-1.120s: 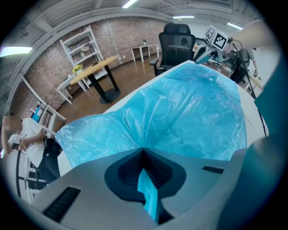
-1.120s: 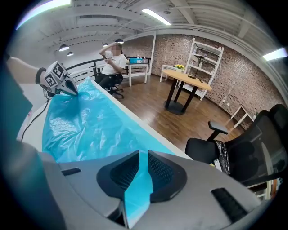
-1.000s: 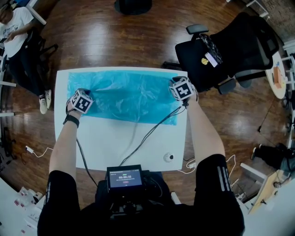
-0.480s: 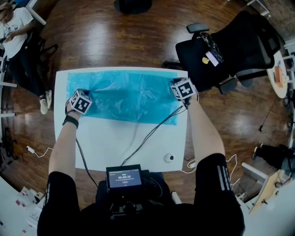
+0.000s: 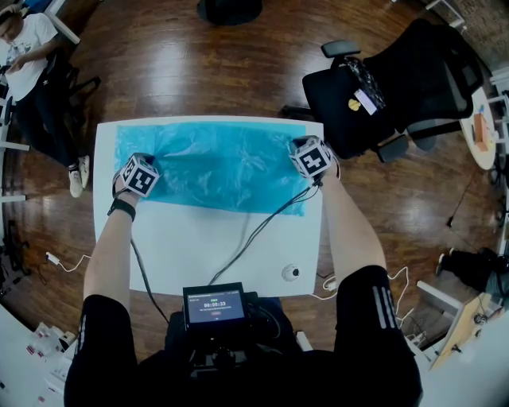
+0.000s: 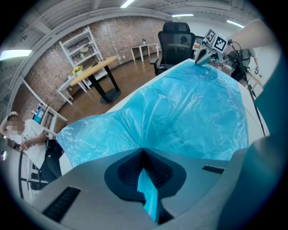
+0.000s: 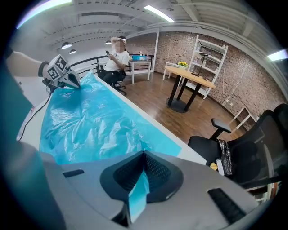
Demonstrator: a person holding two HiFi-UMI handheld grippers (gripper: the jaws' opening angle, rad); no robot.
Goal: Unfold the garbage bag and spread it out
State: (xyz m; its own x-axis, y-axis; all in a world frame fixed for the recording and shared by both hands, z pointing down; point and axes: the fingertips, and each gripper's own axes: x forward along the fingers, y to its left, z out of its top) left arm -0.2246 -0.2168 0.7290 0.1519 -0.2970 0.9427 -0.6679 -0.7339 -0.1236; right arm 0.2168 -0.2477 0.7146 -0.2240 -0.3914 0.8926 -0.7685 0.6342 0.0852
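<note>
Overall light: bright, even indoor light in all three views.
Source: long ceiling strips overhead, seen in both gripper views.
Glare: pale reflections lie on the polished wooden floor. The white worktop is close to washed out. The creases of the garbage bag carry glossy highlights.
Shadows: soft and faint on the worktop.
Distortion: strong fisheye, so straight lines bow toward the rim.
Edges: dark vignette in the corners of both gripper views.
Focus: the nearest foreground in both gripper views is blurred, while the room behind is sharper.
</note>
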